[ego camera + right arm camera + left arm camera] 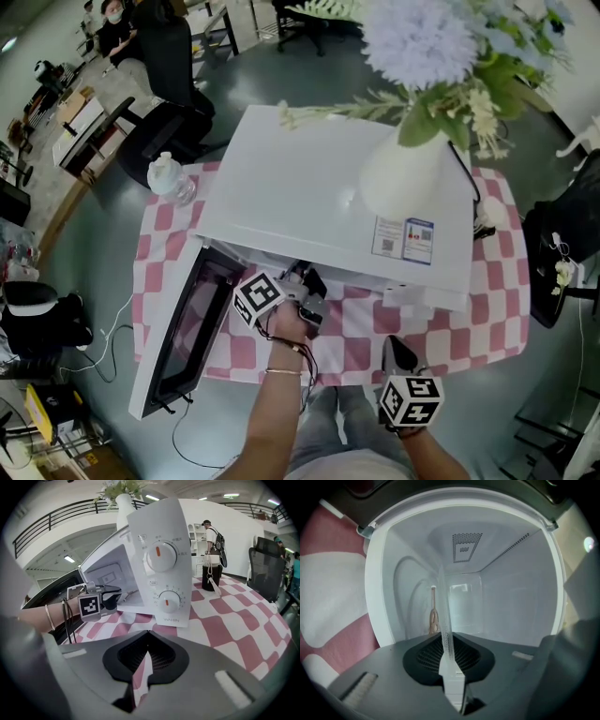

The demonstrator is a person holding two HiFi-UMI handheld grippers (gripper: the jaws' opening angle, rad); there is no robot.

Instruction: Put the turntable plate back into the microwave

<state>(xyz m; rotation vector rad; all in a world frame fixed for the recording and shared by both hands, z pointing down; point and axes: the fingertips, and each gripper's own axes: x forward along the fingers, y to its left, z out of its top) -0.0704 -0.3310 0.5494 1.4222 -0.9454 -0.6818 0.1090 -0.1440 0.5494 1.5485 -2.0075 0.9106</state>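
The left gripper (450, 674) is clamped on the rim of the clear glass plate (442, 611), which shows edge-on and reaches into the open microwave (319, 187); whether it rests on the cavity floor I cannot tell. The right gripper (143, 667) hangs over the checked cloth (225, 616) in front, jaws together on nothing. The plate is probably stiff, fairly heavy, slick and breakable, so the rim is the only sensible hold, and a thin pinch there could slip or let it tip.
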